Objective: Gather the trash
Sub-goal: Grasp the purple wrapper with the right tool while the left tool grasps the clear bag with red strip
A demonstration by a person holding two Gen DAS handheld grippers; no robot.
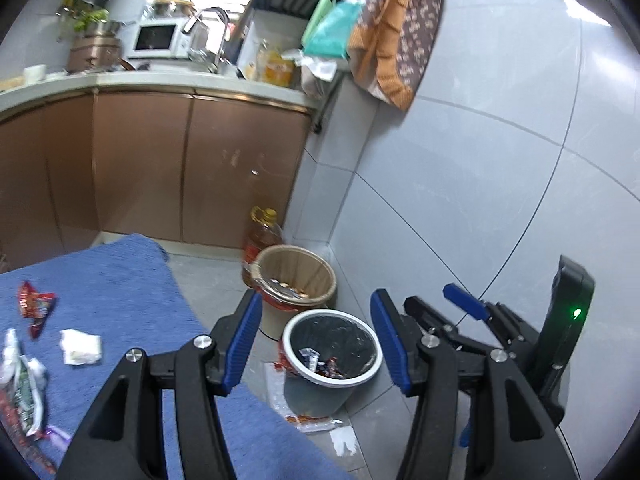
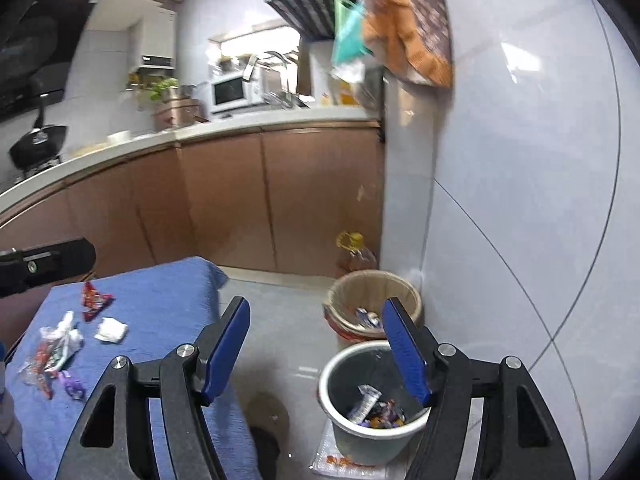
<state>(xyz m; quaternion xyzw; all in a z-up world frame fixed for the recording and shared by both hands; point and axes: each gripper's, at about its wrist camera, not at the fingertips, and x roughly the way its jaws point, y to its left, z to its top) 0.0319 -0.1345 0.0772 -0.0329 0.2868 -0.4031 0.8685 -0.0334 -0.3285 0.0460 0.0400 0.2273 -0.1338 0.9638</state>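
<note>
My left gripper (image 1: 314, 336) is open and empty, hanging above the floor just past the table's edge. Below it stands a grey trash bin (image 1: 296, 368) with a white rim and several wrappers inside. My right gripper (image 2: 316, 348) is also open and empty, over the same grey bin (image 2: 360, 440), and it shows beside the left one as the right gripper (image 1: 440, 304). On the blue cloth (image 1: 120, 280) lie a red wrapper (image 1: 34, 304), a white crumpled tissue (image 1: 80, 346) and clear plastic wrappers (image 1: 22, 392). The right wrist view shows the red wrapper (image 2: 94, 296), tissue (image 2: 111, 330), plastic wrappers (image 2: 56, 348) and a purple wrapper (image 2: 72, 386).
A tan basket bin (image 1: 316, 280) holding some litter stands behind the grey bin, against the tiled wall (image 1: 500, 180). An oil bottle (image 1: 262, 236) sits by the brown cabinets (image 1: 160, 168). A flat plastic wrapper (image 1: 308, 420) lies on the floor under the grey bin.
</note>
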